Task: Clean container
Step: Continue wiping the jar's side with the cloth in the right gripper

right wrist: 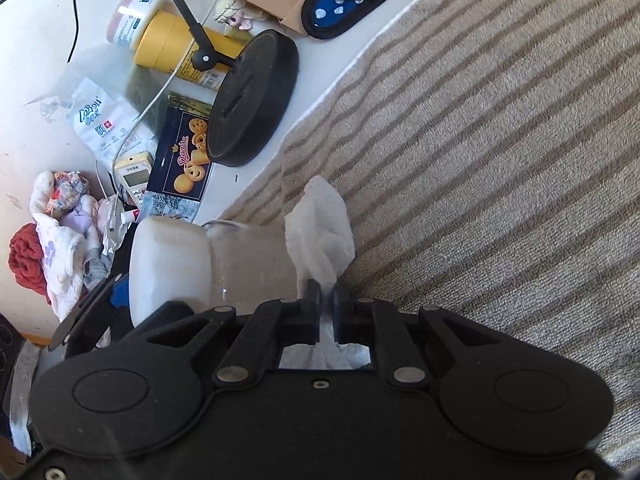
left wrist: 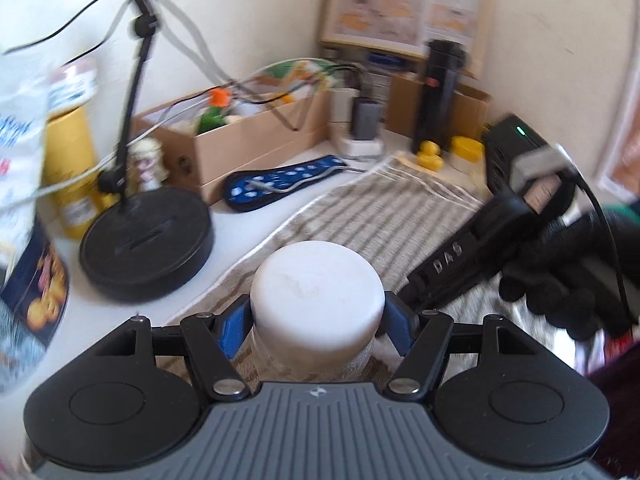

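The container is a clear jar with a white lid (left wrist: 318,292). My left gripper (left wrist: 316,322) is shut on it just under the lid, blue pads on both sides. In the right wrist view the jar (right wrist: 248,256) lies sideways with its white lid (right wrist: 170,264) to the left. My right gripper (right wrist: 326,300) is shut on a white tissue (right wrist: 322,232), which presses against the jar's clear side. The right gripper's black body (left wrist: 460,264) and a gloved hand (left wrist: 560,280) show at the right of the left wrist view.
A striped beige towel (right wrist: 500,140) covers the table. A black lamp base (right wrist: 254,96) stands at its left edge, next to a cookie tin (right wrist: 184,164), a yellow canister (right wrist: 180,52) and a remote (right wrist: 134,178). A cardboard box (left wrist: 248,148) and a blue case (left wrist: 280,184) lie further back.
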The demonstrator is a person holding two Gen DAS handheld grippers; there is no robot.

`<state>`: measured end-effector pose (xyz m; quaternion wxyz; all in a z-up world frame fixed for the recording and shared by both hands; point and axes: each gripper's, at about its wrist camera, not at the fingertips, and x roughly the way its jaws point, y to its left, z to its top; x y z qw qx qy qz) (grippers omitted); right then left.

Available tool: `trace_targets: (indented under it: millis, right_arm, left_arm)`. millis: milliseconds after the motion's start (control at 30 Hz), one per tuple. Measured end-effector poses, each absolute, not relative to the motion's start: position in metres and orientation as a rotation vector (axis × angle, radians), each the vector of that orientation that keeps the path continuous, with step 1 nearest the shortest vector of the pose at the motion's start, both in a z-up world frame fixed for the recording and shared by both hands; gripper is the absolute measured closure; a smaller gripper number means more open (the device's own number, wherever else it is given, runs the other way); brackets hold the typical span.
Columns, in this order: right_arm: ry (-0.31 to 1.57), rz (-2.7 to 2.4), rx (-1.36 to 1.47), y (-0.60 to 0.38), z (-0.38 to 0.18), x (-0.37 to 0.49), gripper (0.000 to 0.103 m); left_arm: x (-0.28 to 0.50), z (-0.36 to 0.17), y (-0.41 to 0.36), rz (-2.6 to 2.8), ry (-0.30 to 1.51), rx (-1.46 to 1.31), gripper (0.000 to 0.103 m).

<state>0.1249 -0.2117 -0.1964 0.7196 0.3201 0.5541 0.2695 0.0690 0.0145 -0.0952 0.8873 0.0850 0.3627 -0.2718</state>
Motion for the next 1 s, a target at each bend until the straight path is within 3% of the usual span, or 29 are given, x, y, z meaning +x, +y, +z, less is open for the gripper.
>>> trace_targets:
  millis: [433, 1000]
  right_arm:
    - [1.107, 0.673, 0.722, -0.222, -0.16, 0.113, 0.096]
    - [1.028, 0.763, 0.778, -0.235, -0.149, 0.109, 0.096]
  left_arm:
    - [0.057, -0.096, -0.003, -0.281, 0.794, 0.018, 0.034]
    - [0.07, -0.09, 0.012, -0.592, 0.756, 0.246, 0.038]
